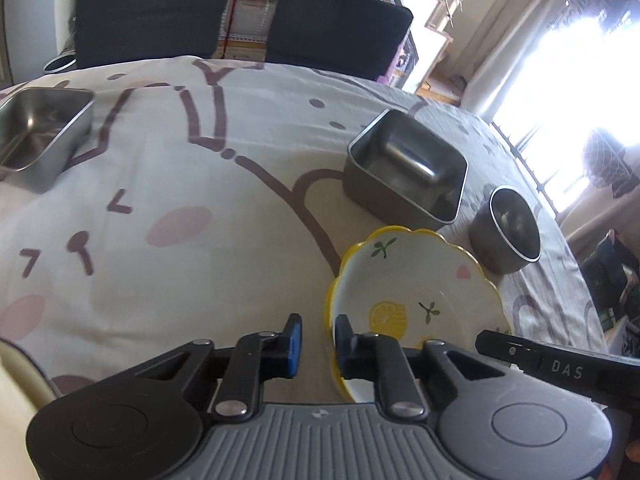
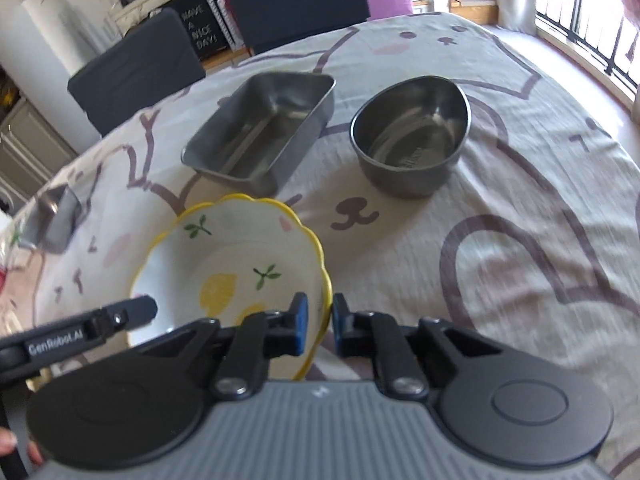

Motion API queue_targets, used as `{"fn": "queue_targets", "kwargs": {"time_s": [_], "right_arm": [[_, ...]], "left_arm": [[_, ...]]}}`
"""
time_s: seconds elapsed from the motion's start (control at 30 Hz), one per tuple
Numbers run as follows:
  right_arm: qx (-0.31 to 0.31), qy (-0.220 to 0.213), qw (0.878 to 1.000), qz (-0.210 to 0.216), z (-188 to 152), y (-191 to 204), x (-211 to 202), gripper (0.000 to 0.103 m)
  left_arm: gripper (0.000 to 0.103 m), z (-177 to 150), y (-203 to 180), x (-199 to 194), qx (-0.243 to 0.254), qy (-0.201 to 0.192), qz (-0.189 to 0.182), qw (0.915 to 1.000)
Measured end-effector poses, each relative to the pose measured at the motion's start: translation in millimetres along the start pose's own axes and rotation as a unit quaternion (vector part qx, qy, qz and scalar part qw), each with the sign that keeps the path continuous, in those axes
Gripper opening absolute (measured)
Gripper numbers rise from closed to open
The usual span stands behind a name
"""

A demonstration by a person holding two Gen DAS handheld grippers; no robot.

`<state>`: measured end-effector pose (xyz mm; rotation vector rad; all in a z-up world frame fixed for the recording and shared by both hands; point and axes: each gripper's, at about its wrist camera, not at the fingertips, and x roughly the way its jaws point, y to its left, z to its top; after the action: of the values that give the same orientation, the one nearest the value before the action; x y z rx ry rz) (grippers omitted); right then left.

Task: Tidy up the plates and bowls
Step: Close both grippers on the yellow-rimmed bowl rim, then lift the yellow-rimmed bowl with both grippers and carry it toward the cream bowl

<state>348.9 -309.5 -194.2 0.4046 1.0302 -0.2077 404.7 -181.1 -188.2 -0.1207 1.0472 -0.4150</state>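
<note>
Left gripper point(image 1: 318, 344) clamps the near-left rim of the lemon bowl point(image 1: 416, 300), right gripper point(image 2: 318, 322) is clamped on the opposite rim: a two-handed pickup. The bowl sits on the surface point(image 1: 200, 168), just before the steel tray point(image 1: 404, 168) and round steel bowl point(image 1: 506, 228). Next, probably a level lift toward a stack. The bowl's near edge is hidden; a second tray point(image 1: 36, 132) is cut off.
</note>
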Motion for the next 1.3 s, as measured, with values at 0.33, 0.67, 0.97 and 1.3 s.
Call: {"fn": "queue_targets", "kwargs": {"time_s": [0.33,0.67,0.97,1.3], "right_arm": [[-0.01,0.014,1.0,0.008,5,-3,14,0.012],[-0.038,0.021,0.999,0.003,-1,3,3,0.012],[-0.047,-0.029,0.998,0.02,-6,16,-48,0.011],[-0.06,-0.076,0.994,0.051,-26,47,-104,0.011]], "left_arm": [[0.011,0,-5,13,0.014,0.01,-0.013,0.9998],[0.009,0,-11,0,0.034,0.004,-0.005,0.9994],[0.008,-2,-14,-57,0.037,-0.052,-0.004,0.9979],[0.008,-15,0,-123,0.03,-0.1,0.012,0.9945]]}}
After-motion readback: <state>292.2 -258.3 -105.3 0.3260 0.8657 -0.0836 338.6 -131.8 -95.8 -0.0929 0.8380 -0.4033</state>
